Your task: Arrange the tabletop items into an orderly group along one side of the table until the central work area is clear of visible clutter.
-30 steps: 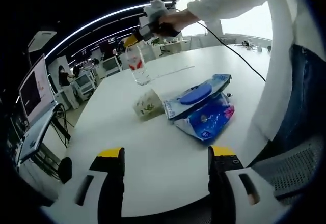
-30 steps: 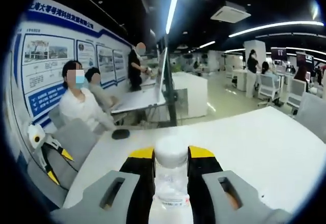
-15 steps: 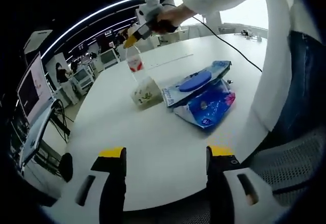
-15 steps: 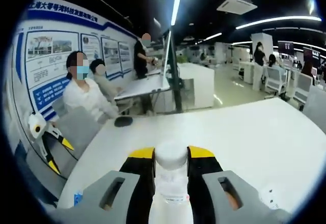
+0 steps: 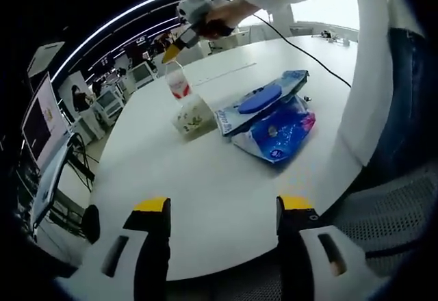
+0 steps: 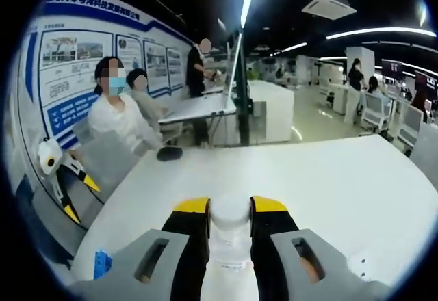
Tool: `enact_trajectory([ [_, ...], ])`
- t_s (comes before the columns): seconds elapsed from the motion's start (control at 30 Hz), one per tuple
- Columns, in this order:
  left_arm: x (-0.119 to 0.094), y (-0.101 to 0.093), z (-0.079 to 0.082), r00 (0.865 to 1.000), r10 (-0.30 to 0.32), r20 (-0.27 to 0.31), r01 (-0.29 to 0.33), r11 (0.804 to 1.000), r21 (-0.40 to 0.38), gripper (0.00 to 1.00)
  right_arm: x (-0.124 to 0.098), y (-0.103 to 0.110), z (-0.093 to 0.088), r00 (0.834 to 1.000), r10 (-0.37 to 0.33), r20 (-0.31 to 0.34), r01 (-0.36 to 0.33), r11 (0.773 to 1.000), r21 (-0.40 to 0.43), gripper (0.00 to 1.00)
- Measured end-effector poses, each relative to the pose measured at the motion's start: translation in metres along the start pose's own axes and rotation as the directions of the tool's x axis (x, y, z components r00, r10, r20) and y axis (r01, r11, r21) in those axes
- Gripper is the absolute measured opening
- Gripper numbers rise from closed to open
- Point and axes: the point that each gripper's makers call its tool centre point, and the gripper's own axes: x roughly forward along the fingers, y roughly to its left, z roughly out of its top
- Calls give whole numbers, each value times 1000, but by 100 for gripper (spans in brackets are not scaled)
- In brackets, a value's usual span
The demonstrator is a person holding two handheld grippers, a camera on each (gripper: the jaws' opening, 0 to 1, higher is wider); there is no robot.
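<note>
Right gripper clamped on a bottle over a white worktop, left gripper hovering open at the near edge

The worktop point(image 5: 205, 178) is bare between its near rim and a cluster of items farther in. The left gripper point(image 5: 222, 208) has its jaws apart over that rim. The right gripper point(image 6: 229, 208), jaws closed around the neck of a clear bottle point(image 5: 177, 82) with a white cap, holds it beside a small patterned box point(image 5: 191, 114); blue packets point(image 5: 270, 116) lie just to the right. Compared with a second ago, the bottle stands nearer the box
</note>
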Motion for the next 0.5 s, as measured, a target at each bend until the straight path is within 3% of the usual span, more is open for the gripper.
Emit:
enact_trajectory([
  [0.5,1,0,-4,1000,-3,-21,3,1000,12,62,-1,0,3,1000,-2,20,2,1000,14,20],
])
